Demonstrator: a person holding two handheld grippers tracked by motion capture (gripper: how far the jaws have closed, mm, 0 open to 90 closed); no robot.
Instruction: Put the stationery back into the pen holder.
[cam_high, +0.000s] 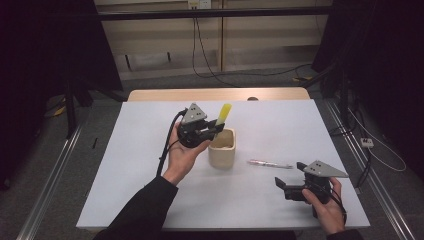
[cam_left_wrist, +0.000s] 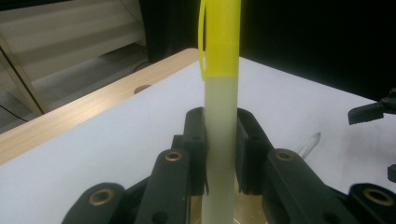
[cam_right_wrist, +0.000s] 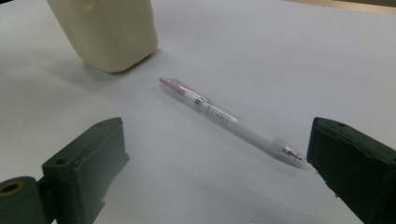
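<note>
Nearest the person, the right gripper (cam_high: 281, 183) rests low over the white bench (cam_high: 150, 165), held in the right hand (cam_high: 327, 207). Its jaws stand wide apart with nothing between the pads. In the right gripper view a clear pen (cam_right_wrist: 229, 120) with a pink end lies flat on the bench just ahead of the jaws, crossing the gap at a slant, its metal tip close to the jaw on the right of that view but not touching it. Small print runs along the barrel, too blurred to read.

Beyond the pen stands a cream holder (cam_right_wrist: 105, 32), open at the top, set on the bench ahead of the jaw on the left of that view.

Farther off, the left hand (cam_high: 182, 155) carries the left gripper (cam_high: 216, 131) above the holder's (cam_high: 222, 148) rim. Its jaws are closed tight on a pale marker (cam_left_wrist: 220, 140) with a yellow cap (cam_left_wrist: 222, 37), gripping the barrel below the cap. The marker (cam_high: 221, 120) stands nearly upright between the pads, cap upward and leaning slightly away, its lower end hidden behind the jaws over the holder's mouth. No writing shows on the marker or the holder.
</note>
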